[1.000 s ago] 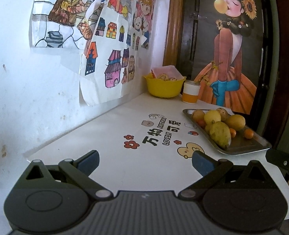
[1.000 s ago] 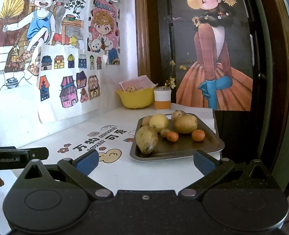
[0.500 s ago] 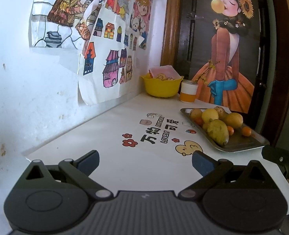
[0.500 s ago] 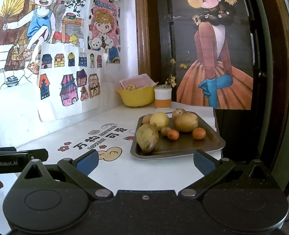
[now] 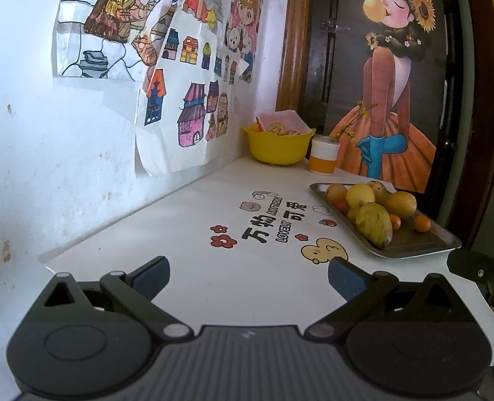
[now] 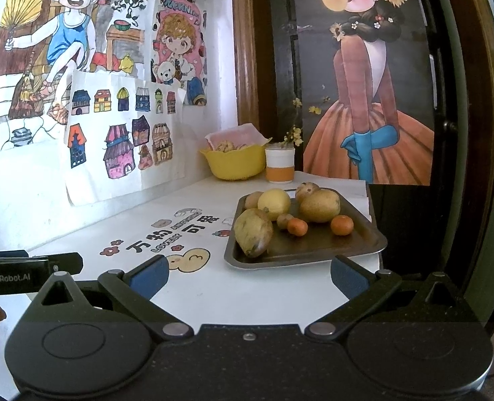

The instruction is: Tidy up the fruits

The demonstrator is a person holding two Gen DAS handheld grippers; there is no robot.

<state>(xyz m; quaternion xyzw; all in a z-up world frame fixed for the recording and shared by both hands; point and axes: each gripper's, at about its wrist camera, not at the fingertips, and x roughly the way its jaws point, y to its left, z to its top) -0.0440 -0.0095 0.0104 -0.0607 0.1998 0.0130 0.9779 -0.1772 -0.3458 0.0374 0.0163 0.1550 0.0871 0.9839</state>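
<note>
Both the left gripper (image 5: 248, 272) and the right gripper (image 6: 247, 272) have jaws wide open and hold nothing. The fruits sit on a metal tray (image 6: 364, 250) at 12 o'clock from the right gripper. The big mango (image 6: 252, 232) lies long, its tip pointing to 6 o'clock.

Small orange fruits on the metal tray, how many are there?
2, both on the tray: one orange fruit mid-tray by the big greenish mango, the other alone nearer the tray's right side. More could hide behind the larger fruit.
</note>
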